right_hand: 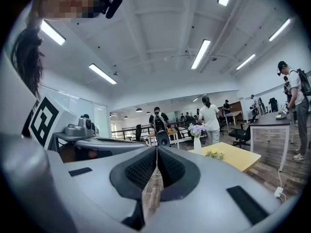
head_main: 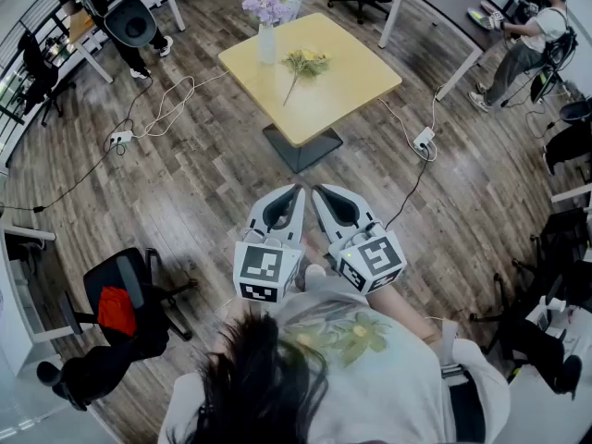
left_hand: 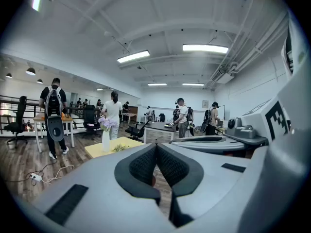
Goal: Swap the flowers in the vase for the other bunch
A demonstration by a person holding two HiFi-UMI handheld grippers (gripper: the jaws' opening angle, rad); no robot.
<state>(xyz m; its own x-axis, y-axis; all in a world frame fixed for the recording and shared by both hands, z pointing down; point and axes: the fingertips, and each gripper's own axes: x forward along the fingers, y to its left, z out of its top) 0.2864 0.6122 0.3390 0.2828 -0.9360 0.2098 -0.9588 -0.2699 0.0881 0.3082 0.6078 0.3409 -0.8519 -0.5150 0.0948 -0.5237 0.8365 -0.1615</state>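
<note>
Left gripper [head_main: 296,192], right gripper [head_main: 319,194]: jaws closed, nothing held, well short of table [head_main: 356,95] | purple flowers [head_main: 265,7] are stood in vase [head_main: 266,44]; yellow bunch [head_main: 305,63] is laid just beside | stems judged light, soft, crushable; to be pinched gently at stalks, vase steadied.

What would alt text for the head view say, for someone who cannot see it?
Seen from above, a person holds the left gripper and right gripper side by side, both shut and empty, pointing toward a yellow table some way ahead. On it are a white vase of purple flowers and, beside it, a yellow bunch lying flat.
</note>
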